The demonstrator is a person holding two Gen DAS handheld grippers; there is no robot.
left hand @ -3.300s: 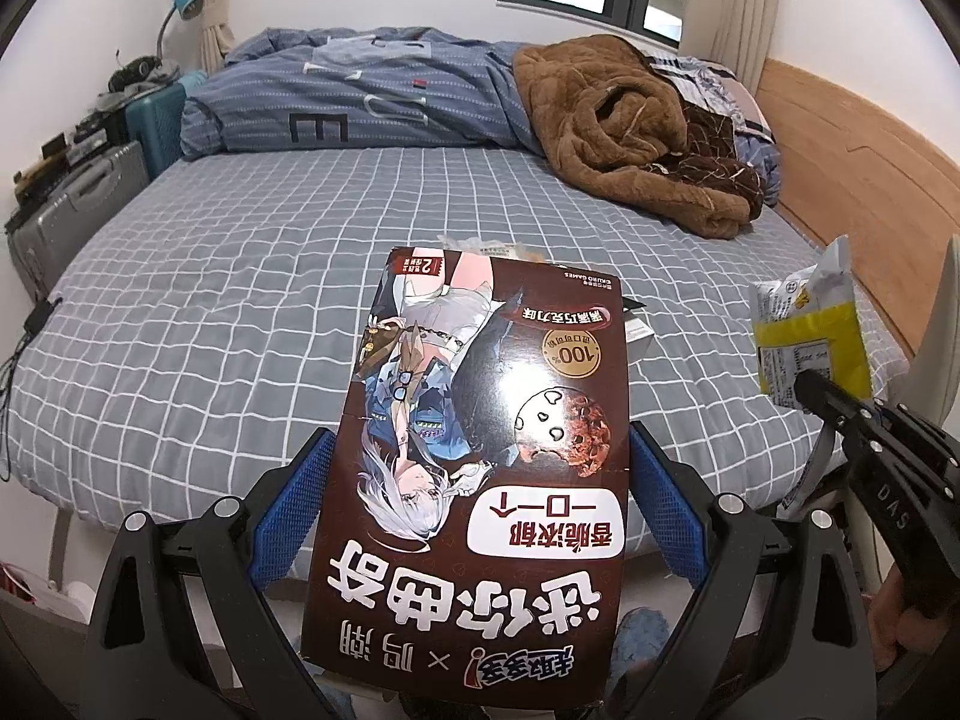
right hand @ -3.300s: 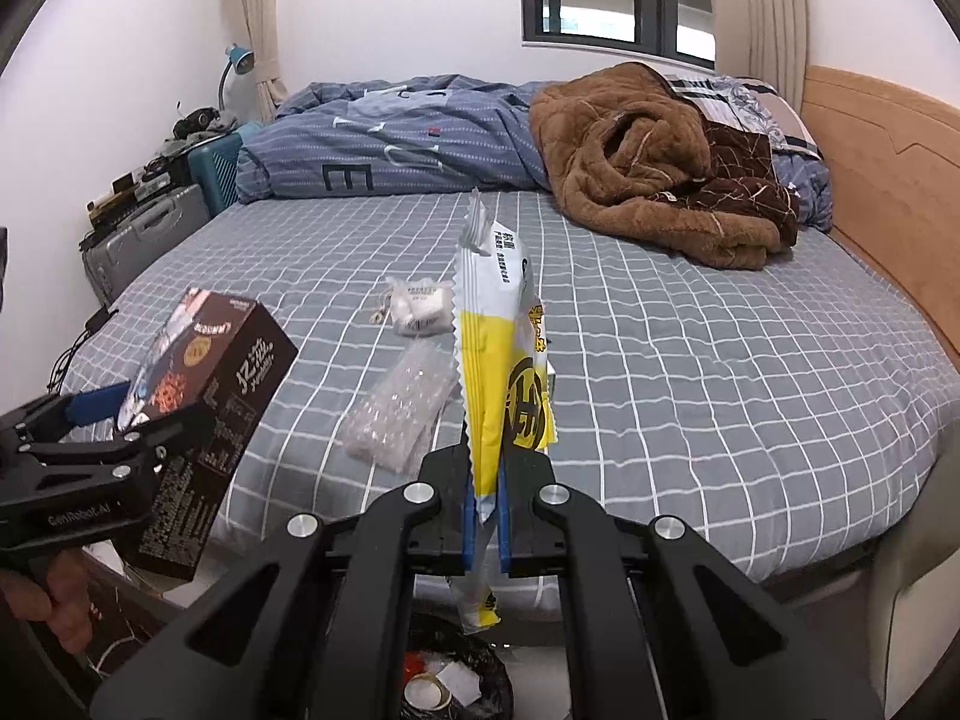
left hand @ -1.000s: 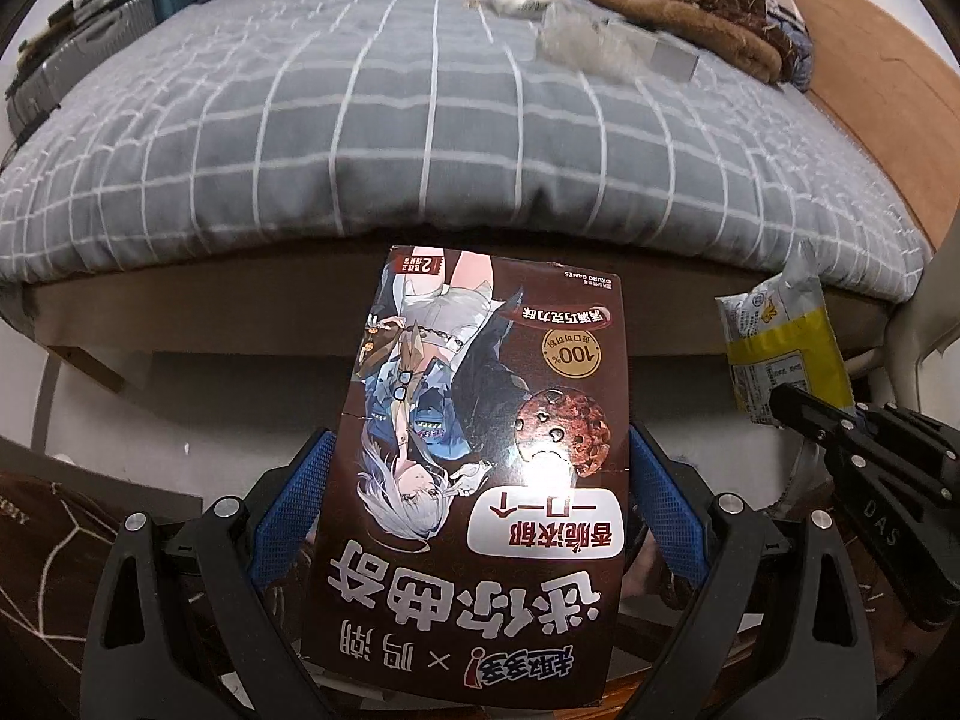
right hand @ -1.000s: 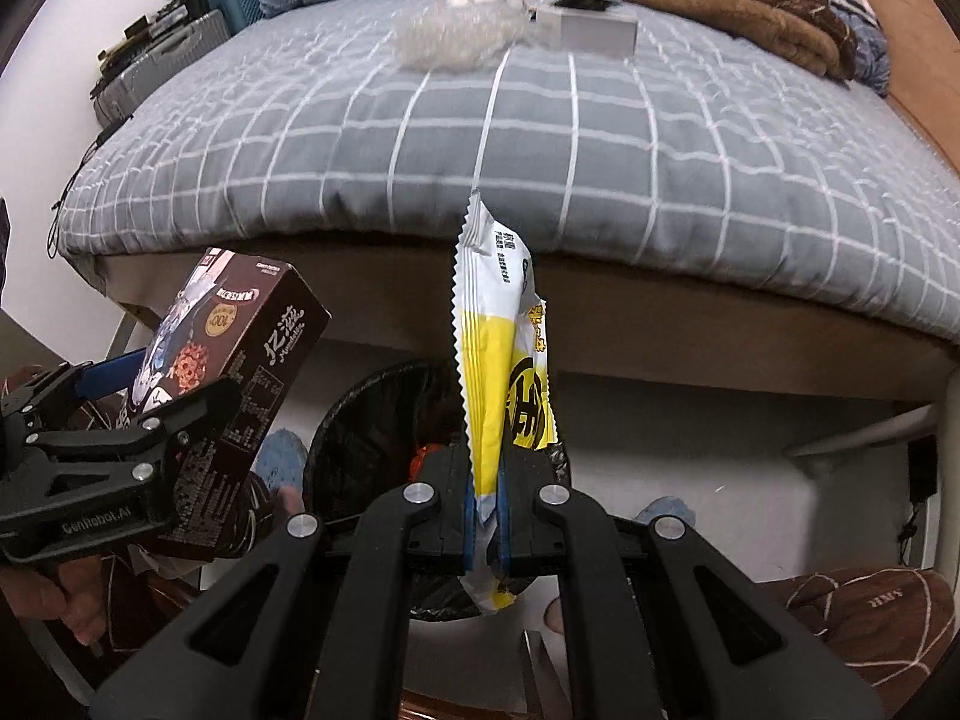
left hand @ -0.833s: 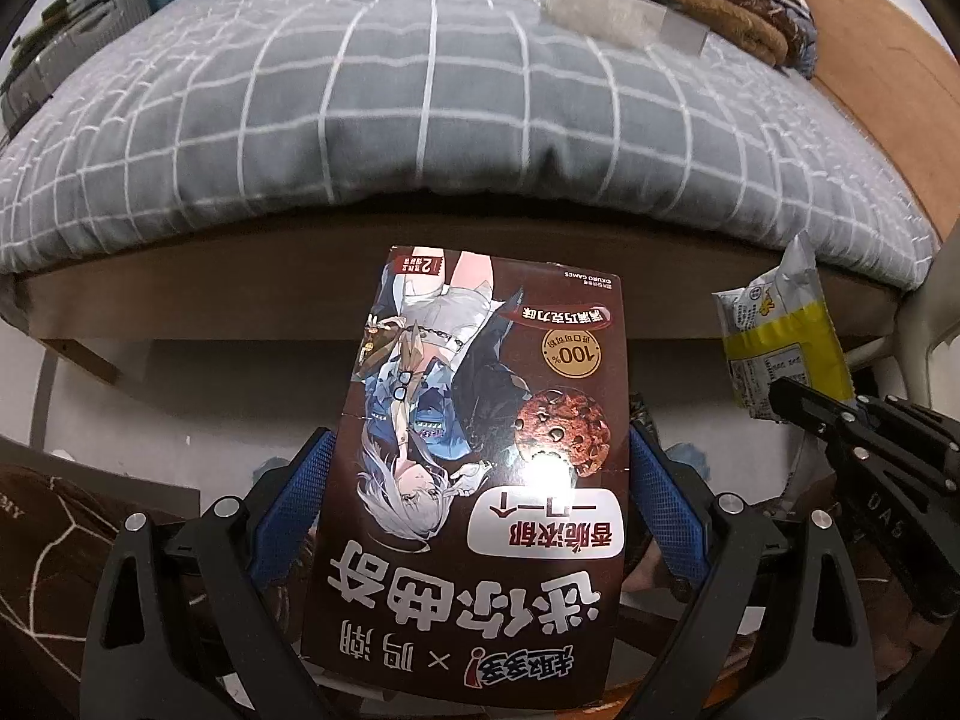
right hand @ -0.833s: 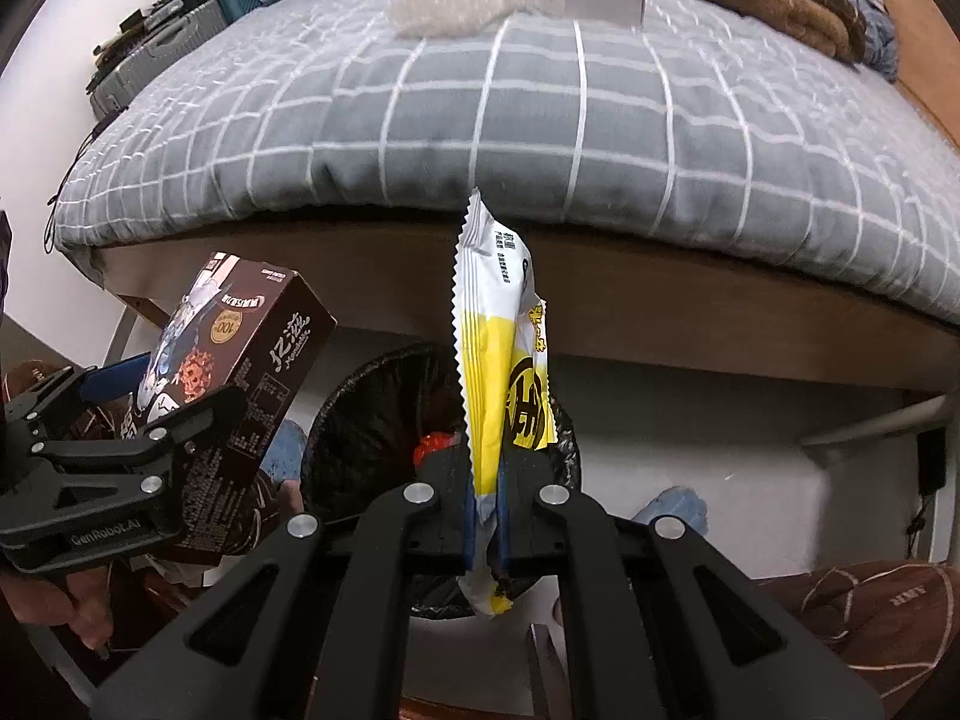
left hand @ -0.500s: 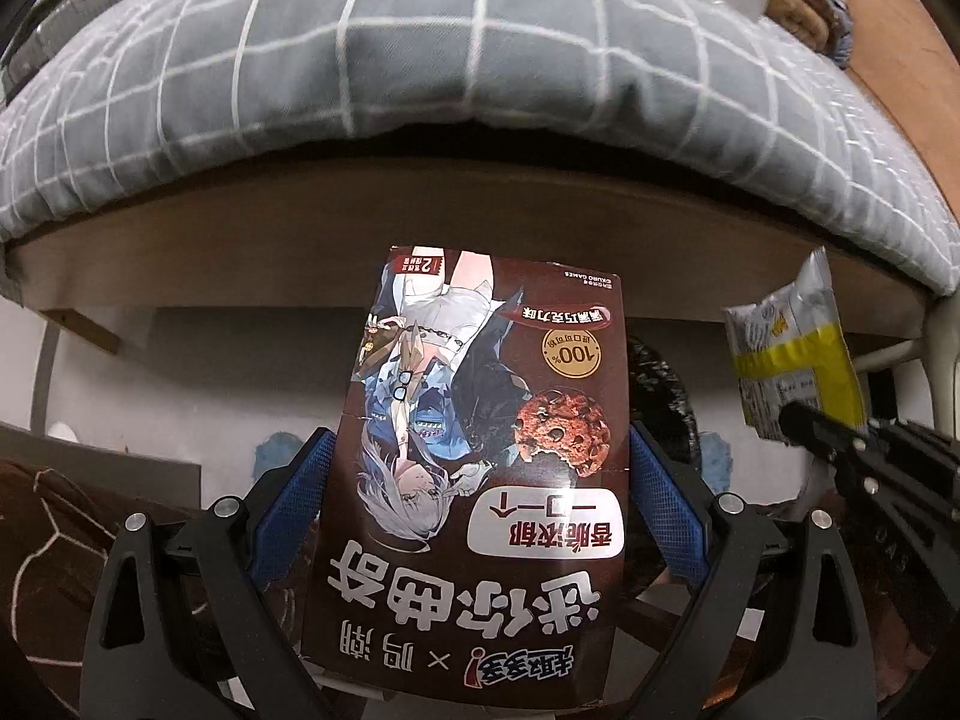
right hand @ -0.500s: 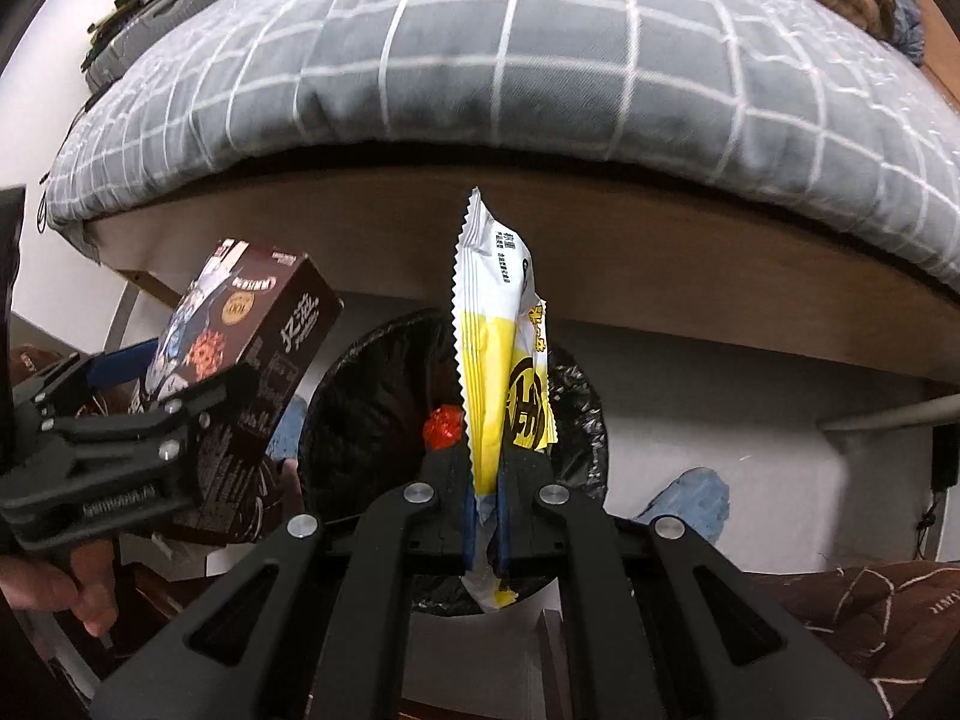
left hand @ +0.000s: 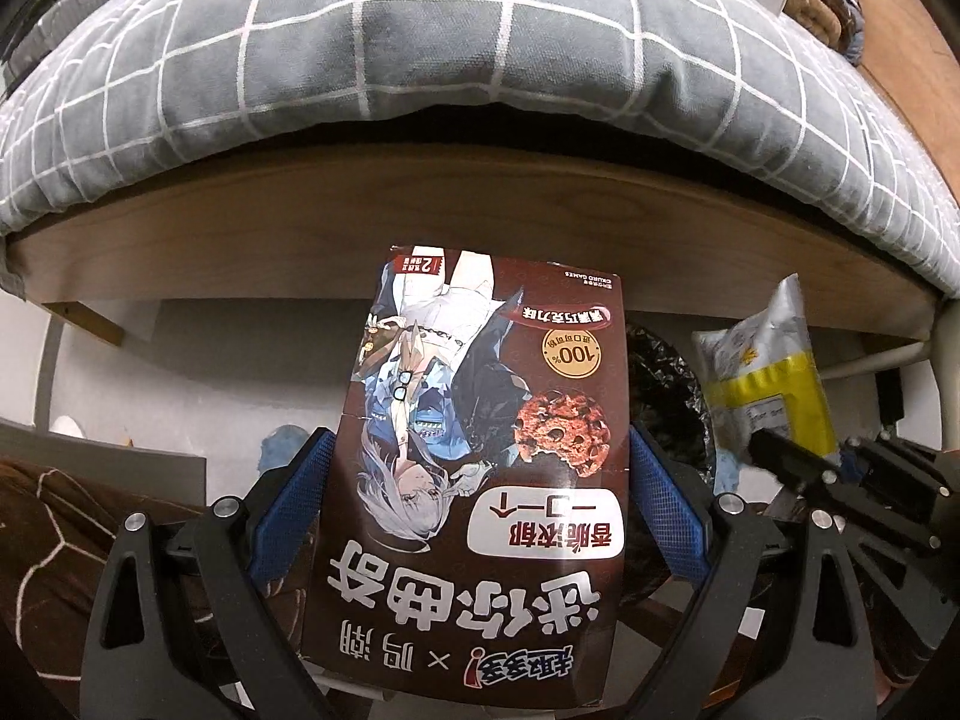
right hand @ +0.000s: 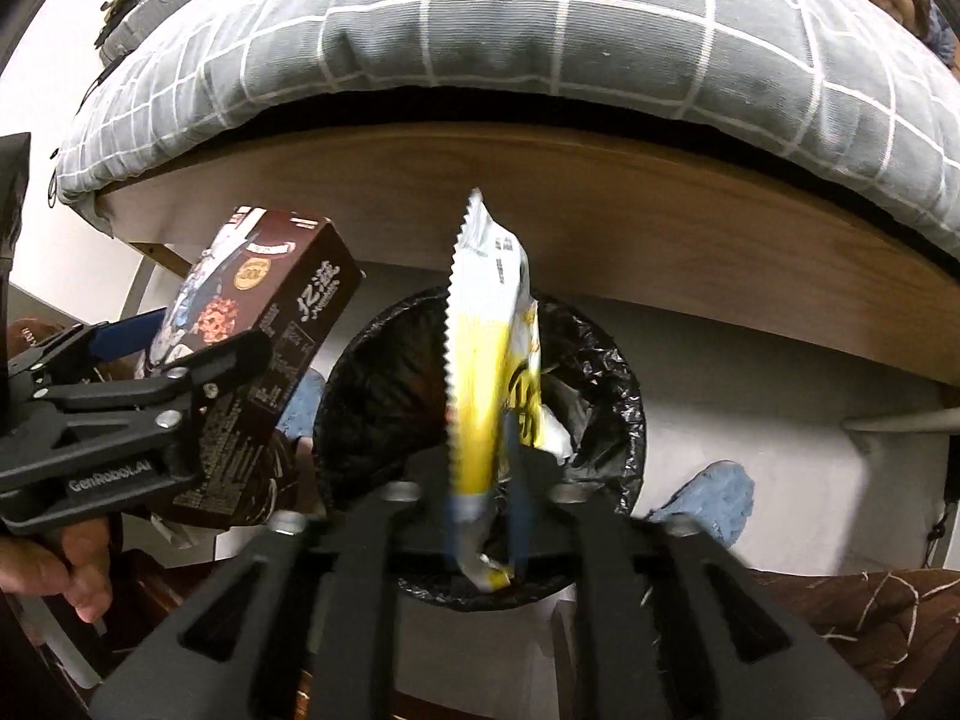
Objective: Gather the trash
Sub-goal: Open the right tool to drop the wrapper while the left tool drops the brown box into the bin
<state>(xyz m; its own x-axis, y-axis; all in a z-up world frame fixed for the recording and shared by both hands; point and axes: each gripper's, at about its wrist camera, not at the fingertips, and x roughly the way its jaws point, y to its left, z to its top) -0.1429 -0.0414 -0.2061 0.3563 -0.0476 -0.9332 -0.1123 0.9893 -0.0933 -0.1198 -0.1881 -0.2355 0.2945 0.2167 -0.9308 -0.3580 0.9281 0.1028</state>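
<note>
Release has begun on the right gripper (right hand: 486,480): its jaws have just been opening, and the crinkled white-and-yellow plastic snack wrapper (right hand: 489,360), clamped tight between the blue pads half a second ago, now stands loose and blurred in the widened gap, its lower end sagging below the jaws. Directly beyond those jaws sits the round waste bin lined with a black plastic bag (right hand: 606,372), tucked against the wooden bed frame (right hand: 600,210) under the grey checked bedcover (right hand: 540,30), so the wrapper looks set to fall into it, which would settle one piece of trash. Inside the bin only the crumpled black liner and a pale scrap near the wrapper can be made out; anything deeper is hidden behind the wrapper and the fingers. The left gripper (left hand: 480,504) holds the tall dark-brown cardboard cookie box with a cartoon figure (left hand: 486,480), gripped flat between its blue pads with jaws spread wide around it. That box hangs to the left of the bin's rim, not over the opening, and probably goes in next.
</note>
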